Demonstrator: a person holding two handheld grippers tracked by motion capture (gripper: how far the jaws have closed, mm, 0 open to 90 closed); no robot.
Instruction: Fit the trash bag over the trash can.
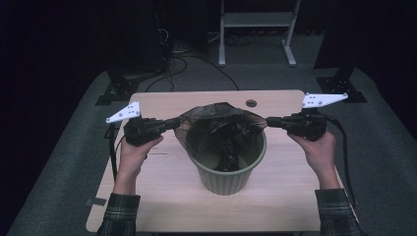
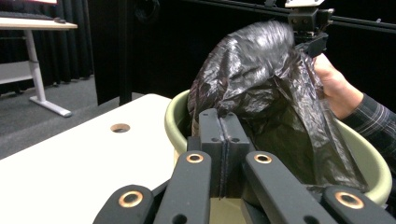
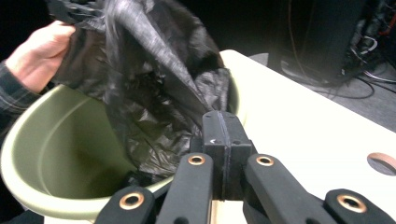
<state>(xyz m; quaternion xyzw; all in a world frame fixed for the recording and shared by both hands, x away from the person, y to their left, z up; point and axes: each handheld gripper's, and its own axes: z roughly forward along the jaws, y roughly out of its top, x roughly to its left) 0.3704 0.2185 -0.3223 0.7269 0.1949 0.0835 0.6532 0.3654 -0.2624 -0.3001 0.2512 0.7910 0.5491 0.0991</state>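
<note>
Black bin bag [image 1: 216,123] is pinched at opposite edges of its mouth: the left gripper [image 1: 172,123] has its jaws pressed together on the film at the left rim, and the right gripper [image 1: 270,121] clamps the other edge likewise. Stretched between them, the bag hangs down into the green ribbed bin [image 1: 226,179], its lower part crumpled inside. The bin stands upright mid-table [image 1: 162,196], a pale wooden top with a round hole [image 1: 251,103] at the far edge. Beyond lie grey carpet and dark curtains.

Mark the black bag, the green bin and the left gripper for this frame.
black bag [image 1: 216,115]: high view, stretched film at the far edge.
green bin [image 1: 226,183]: high view, ribbed front wall.
left gripper [image 1: 175,122]: high view, jaw tips pinching the bag's edge.
</note>
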